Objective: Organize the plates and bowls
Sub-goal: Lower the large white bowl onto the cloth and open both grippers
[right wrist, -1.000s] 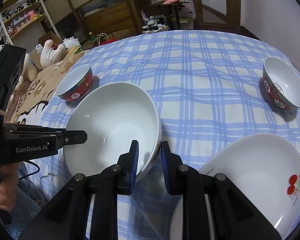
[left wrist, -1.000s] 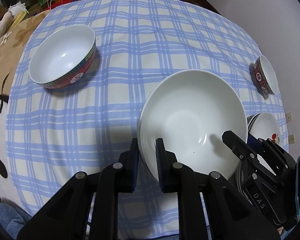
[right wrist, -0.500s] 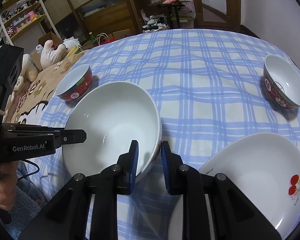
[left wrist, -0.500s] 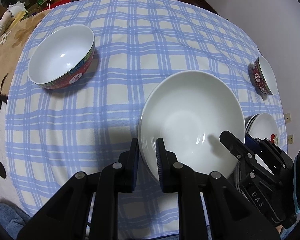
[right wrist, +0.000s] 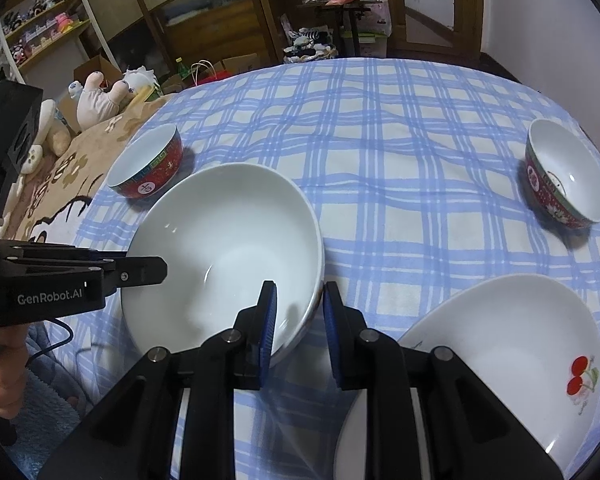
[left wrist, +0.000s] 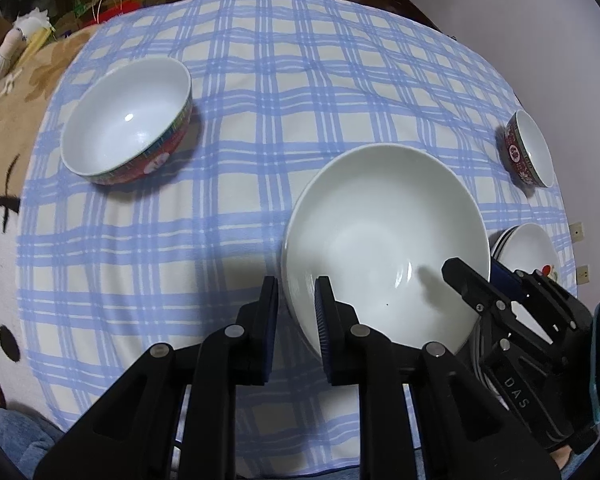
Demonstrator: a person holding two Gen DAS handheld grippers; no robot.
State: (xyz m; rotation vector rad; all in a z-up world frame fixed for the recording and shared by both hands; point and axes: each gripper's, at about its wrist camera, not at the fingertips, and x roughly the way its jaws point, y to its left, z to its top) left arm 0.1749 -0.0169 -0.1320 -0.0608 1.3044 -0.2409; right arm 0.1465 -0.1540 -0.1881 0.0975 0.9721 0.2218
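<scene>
The big white bowl [left wrist: 384, 240] sits on the checked tablecloth [left wrist: 280, 80], low and right of centre in the left wrist view. The left gripper [left wrist: 296, 308] has just been opening, with the rim between its pads, and I judge that contact is lost. The right gripper [right wrist: 298, 312] straddles the opposite rim with gaps showing, so it seems released. The step looks like setting the bowl down. Next, both must draw back without tipping it. The cherry plates [right wrist: 508, 352] are partly cut off at lower right.
</scene>
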